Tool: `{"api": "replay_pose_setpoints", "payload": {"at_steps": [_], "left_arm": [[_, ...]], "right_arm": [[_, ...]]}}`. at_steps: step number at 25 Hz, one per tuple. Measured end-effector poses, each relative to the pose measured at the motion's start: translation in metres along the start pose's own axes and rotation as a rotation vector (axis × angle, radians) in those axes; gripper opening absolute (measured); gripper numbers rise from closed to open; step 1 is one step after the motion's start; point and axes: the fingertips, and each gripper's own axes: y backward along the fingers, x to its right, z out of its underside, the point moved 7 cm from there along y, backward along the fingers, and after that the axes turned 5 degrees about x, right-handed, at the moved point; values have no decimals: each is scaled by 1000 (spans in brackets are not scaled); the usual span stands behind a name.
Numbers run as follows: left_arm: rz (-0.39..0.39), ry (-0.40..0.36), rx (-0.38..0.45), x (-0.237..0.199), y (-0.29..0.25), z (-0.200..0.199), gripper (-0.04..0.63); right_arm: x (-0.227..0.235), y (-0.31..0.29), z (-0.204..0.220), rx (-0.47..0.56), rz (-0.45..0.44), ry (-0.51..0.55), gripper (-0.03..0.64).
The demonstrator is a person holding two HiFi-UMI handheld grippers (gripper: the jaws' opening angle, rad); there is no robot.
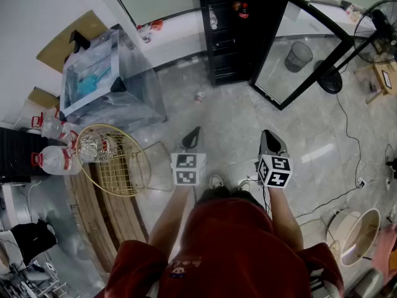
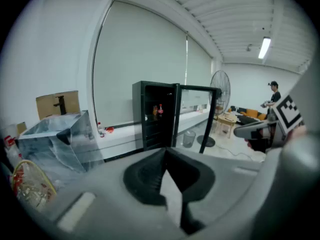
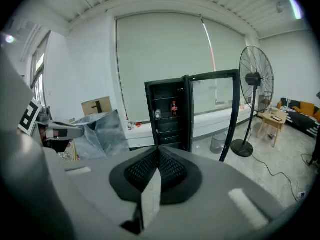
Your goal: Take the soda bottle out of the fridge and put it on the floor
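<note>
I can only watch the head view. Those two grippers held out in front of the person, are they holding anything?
Observer: No. In its own view the right gripper has its jaws shut together with nothing between them.
Operator: And the left one?
Observer: The same. The left gripper is shut and empty in the left gripper view.
Operator: Is the soda really in there?
Observer: Yes. The right gripper view shows a dark soda bottle standing upright on an upper shelf of the open fridge.
</note>
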Motion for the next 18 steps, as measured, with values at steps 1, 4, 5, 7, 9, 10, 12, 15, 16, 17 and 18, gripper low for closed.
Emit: {"api": "replay_pose_setpoints", "payload": {"at_steps": [1,4,5,7,9,10,12,15,16,17,18], "left_arm": [[-2,1,-1,6,5,2,0],[0,-14,-6,21,15,5,0],[3,-23,-7,24,17,6,0],[1,-32,-7,27,22,8,0],[-8,-26,-6,28,28,11,0],[-9,-21,-6,28,30,11,0],[-11,-14,-6,26,31,12,0],[-16,-10,-1,20,32,12,0],[-16,-7,2,18,32,13,0],[-14,-3,4,16,32,13,0],[-12,0,6,13,32,13,0]], "right_arm": [[3,6,2,-3,-1,-1,2],[10,21,5,-6,-2,0,2],[11,24,5,-5,-2,3,2],[11,28,8,-5,-4,4,2],[9,30,12,-11,-8,1,2],[7,30,14,-13,-9,0,2],[3,28,14,-16,-14,-6,2],[-7,23,15,-21,-49,-9,2],[-11,21,15,-24,-59,-5,2],[-14,20,16,-26,-65,-1,2],[-18,18,16,-29,-66,1,2]]}}
